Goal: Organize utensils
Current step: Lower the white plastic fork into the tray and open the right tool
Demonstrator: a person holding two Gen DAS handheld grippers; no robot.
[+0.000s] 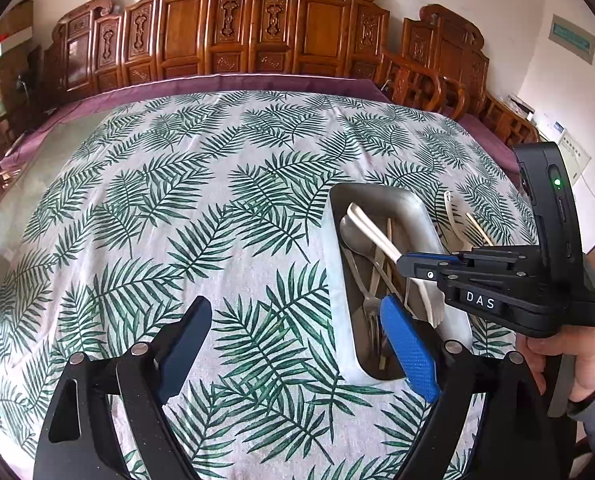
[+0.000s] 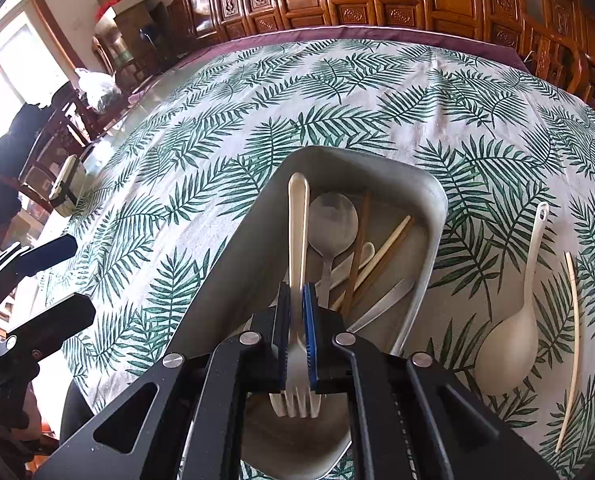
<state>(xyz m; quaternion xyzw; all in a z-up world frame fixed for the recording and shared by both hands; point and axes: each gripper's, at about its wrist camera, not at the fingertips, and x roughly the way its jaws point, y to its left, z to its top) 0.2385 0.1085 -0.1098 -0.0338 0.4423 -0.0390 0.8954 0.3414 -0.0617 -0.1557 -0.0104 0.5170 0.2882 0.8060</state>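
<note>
My right gripper [image 2: 297, 296] is shut on a cream plastic fork [image 2: 298, 216] and holds it over the metal tray [image 2: 437, 200], handle pointing away. The tray holds a steel spoon [image 2: 333, 220], chopsticks [image 2: 381, 256] and other cutlery. In the left wrist view the right gripper [image 1: 407, 260] holds the fork [image 1: 371, 230] above the tray [image 1: 381, 194]. My left gripper [image 1: 297, 332] is open and empty, over the tablecloth beside the tray's left edge. A cream spoon [image 2: 509, 336] and one pale chopstick [image 2: 573, 344] lie on the cloth right of the tray.
The table has a leaf-print cloth [image 1: 177, 208] over a purple one. Carved wooden chairs [image 1: 257, 28] line the far side. The left gripper also shows at the left edge of the right wrist view [image 2: 53, 276].
</note>
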